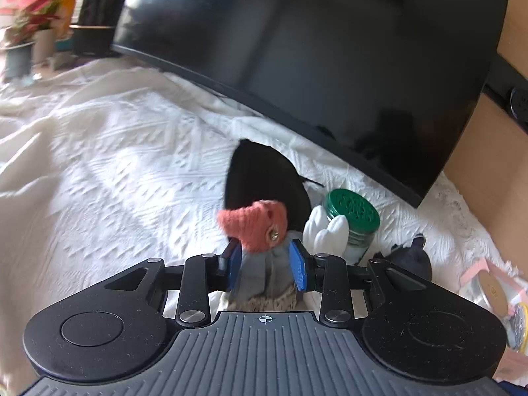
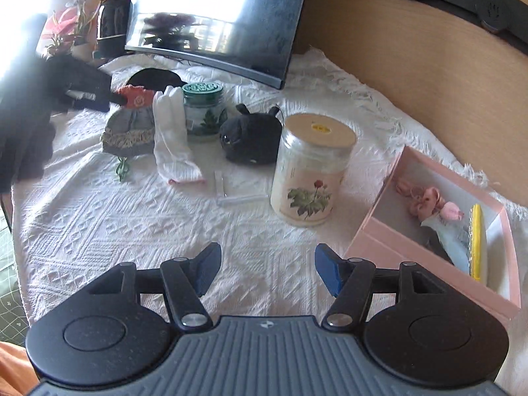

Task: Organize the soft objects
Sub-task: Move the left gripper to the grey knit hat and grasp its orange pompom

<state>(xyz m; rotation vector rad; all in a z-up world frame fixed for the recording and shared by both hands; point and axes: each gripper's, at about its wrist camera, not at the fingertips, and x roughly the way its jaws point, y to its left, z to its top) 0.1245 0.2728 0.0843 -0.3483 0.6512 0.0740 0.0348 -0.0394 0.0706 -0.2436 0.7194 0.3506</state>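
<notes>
In the left wrist view the left claw (image 1: 266,269) sits low at centre, its blue pads pressed on the grey skirt of a small doll dress (image 1: 264,257) with an orange knitted top; the dress lies on the white bedspread (image 1: 99,165), and the same claw shows at the upper left of the right wrist view (image 2: 109,99), touching the dress (image 2: 130,122) there; just behind the dress lies a black cap (image 1: 264,175), and to its right a white glove (image 1: 325,231) leans against a green-lidded jar (image 1: 353,217); further right, a dark plush toy (image 1: 412,254) shows at the frame's lower right; a black monitor (image 1: 313,49) fills the top of the frame, with potted plants (image 1: 29,16) at the upper left.

In the right wrist view the right claw (image 2: 267,270) hovers low at centre, its jaws standing apart with nothing between them, only the bedspread (image 2: 132,231) below; ahead of it, at mid-frame, stands a tall jar with a flower label (image 2: 313,168); to the right a pink box (image 2: 379,241) holds pink and pale blue soft things and a yellow item; the plush toy (image 2: 250,135) lies behind the tall jar, beside the green-lidded jar (image 2: 203,112) and the glove (image 2: 171,132).
</notes>
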